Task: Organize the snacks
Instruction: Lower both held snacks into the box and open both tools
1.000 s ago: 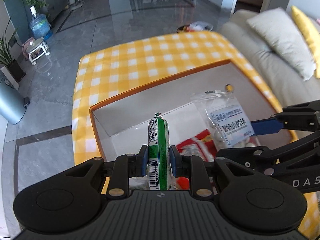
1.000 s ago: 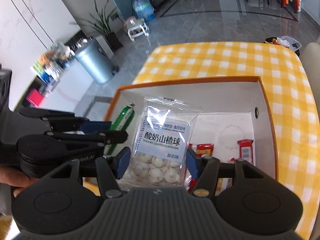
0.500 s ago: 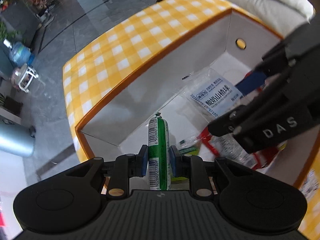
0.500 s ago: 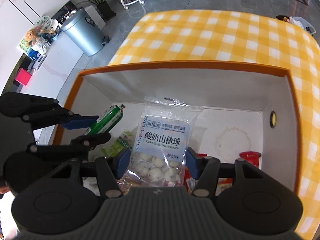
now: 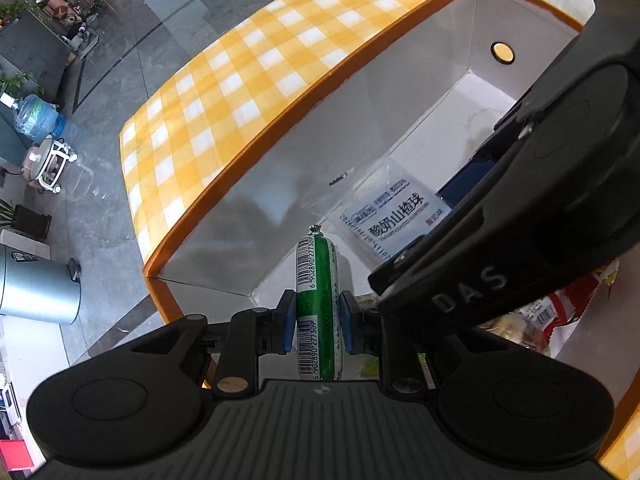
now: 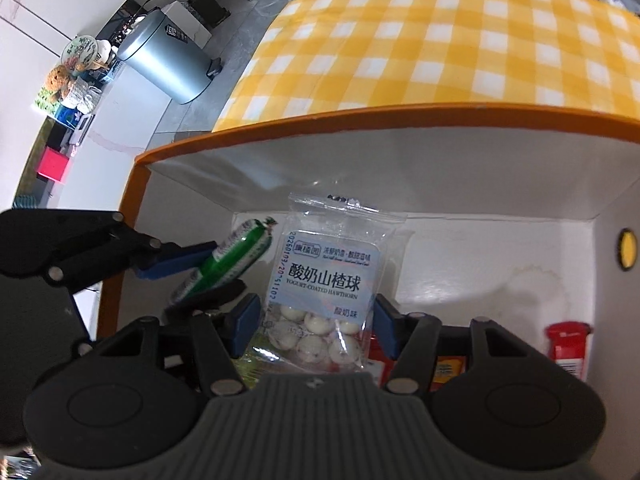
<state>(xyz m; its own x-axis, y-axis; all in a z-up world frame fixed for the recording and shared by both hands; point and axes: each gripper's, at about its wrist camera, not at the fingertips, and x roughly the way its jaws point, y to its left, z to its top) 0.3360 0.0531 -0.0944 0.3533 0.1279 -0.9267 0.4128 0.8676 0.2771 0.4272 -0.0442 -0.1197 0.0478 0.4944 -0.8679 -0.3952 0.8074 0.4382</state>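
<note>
A: What's the biggest thing here?

B: The table under a yellow-and-white checked tablecloth (image 6: 460,48) — soft woven-looking gingham, running off past the far side of the box. On it sits an open cardboard box (image 5: 304,184), rectangular, with an orange rim and outside, plain matte white walls and floor, and a small round hole in one end wall.

A: And the grippers?

B: Both reach down into the box, side by side. The right gripper (image 6: 314,318) is black ribbed plastic with blue pads, its jaws clamped on a bag of yogurt-coated hawthorn balls (image 6: 332,276). The left gripper (image 5: 316,322) is the same build, and its blue pads are pinched tight on a sausage stick (image 5: 318,308).

A: What does the bag look like?

B: Clear, crinkly plastic, flat and roughly square, with a pale blue label printed in dark Chinese characters and "YOGURT-COATED HAWTHORN". Round white balls cluster in its lower part, right between the pads. It is held upright above the box floor, near the far wall.

A: The sausage?

B: A slim cylinder in glossy green-and-white film, with barcodes along its length and a crimped tip. It points away from the left gripper toward the box's corner — just beside the bag, to its left in the right wrist view.

A: Anything smaller?

B: Red snack packets (image 6: 568,344) lie on the box floor by the end wall with the hole.
</note>
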